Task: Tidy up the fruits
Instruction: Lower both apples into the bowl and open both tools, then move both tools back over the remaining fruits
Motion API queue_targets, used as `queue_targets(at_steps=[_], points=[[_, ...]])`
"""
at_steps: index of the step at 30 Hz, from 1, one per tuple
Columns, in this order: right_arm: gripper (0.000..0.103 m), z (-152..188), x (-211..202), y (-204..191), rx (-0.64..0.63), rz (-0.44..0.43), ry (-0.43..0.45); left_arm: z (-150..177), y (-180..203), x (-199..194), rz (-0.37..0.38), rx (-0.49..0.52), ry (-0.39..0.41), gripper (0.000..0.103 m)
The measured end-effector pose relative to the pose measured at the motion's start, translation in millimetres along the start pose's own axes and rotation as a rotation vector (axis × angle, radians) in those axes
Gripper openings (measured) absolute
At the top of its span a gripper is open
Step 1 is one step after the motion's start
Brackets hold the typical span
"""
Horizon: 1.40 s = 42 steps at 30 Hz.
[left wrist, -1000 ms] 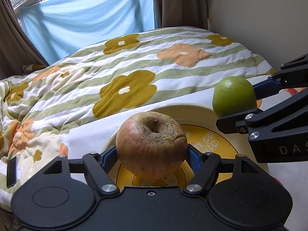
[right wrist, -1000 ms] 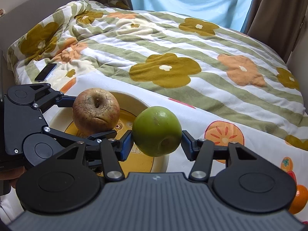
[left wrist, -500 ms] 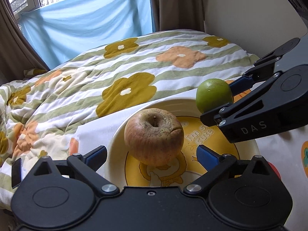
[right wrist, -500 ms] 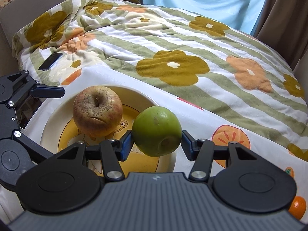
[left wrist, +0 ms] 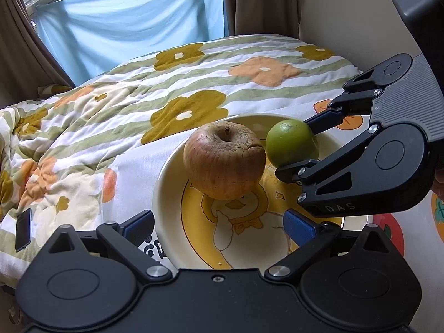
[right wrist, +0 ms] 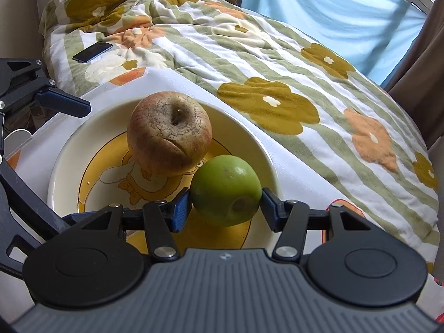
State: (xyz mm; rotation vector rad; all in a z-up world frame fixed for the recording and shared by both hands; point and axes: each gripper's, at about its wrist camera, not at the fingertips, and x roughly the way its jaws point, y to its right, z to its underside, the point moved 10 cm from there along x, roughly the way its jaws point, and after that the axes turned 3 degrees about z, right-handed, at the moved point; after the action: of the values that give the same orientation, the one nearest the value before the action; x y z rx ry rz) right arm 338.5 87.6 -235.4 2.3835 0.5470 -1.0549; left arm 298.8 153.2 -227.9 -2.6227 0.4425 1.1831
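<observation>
The right gripper (right wrist: 226, 202) is clamping the green apple (right wrist: 226, 190) over the duck plate (right wrist: 66, 149); the left gripper (left wrist: 219, 223) is gaping wide, clear of the wrinkled apple (left wrist: 224, 159) sitting on that plate.

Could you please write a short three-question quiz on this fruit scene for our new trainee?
1. True or false: the left gripper is shut on the wrinkled apple.
2. Multiple choice: what is held between the right gripper fingers? A) green apple B) phone C) nothing
3. Fill in: the wrinkled apple rests on the ____.

Key: 1 false, its fingers stand open, clear of the apple; 2 A; 3 plate.
</observation>
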Motion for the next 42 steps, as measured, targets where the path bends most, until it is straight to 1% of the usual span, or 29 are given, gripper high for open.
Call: queue_targets(at_steps=[1,2,3,4,5,7,12,21,25,29,34,36,39,42], points=[[0.077,-1,-1,0,-0.015,0.028,0.017,0,0,0,0.002,0.002,-0.001,0.101],[0.088,-3,-3,1,-0.032,0.063,0.03,1,1,0,0.002,0.004,-0.004,0.101],[0.094,-4,-4,3,-0.047,0.107,0.045,2,1,0,-0.002,0.009,-0.008,0.101],[0.102,-5,-6,4,-0.051,0.128,0.053,2,1,0,-0.005,0.012,-0.01,0.101],[0.103,-4,-8,5,-0.039,0.123,0.057,4,1,0,-0.007,0.011,-0.011,0.101],[0.103,-1,-10,7,0.004,0.096,0.049,5,1,-3,-0.005,0.008,-0.013,0.101],[0.103,5,-17,11,0.078,0.081,0.035,9,5,-10,-0.016,0.034,-0.005,0.101],[0.103,8,-35,18,0.124,0.075,0.05,11,6,-24,-0.041,0.01,0.001,0.101],[0.103,11,-51,22,0.157,0.067,0.061,10,12,-35,-0.062,-0.003,0.01,0.101],[0.103,16,-76,31,0.189,0.065,0.076,9,20,-54,-0.113,-0.034,0.023,0.101],[0.103,30,-119,47,0.243,0.059,0.111,5,38,-86,-0.155,-0.128,0.048,0.101],[0.103,39,-136,55,0.272,0.052,0.117,3,47,-100,-0.182,-0.16,0.058,0.101],[0.103,61,-161,71,0.32,0.058,0.125,2,66,-117,-0.209,-0.182,0.075,0.101],[0.103,84,-184,86,0.354,0.068,0.12,0,88,-133,-0.217,-0.199,0.09,0.102]])
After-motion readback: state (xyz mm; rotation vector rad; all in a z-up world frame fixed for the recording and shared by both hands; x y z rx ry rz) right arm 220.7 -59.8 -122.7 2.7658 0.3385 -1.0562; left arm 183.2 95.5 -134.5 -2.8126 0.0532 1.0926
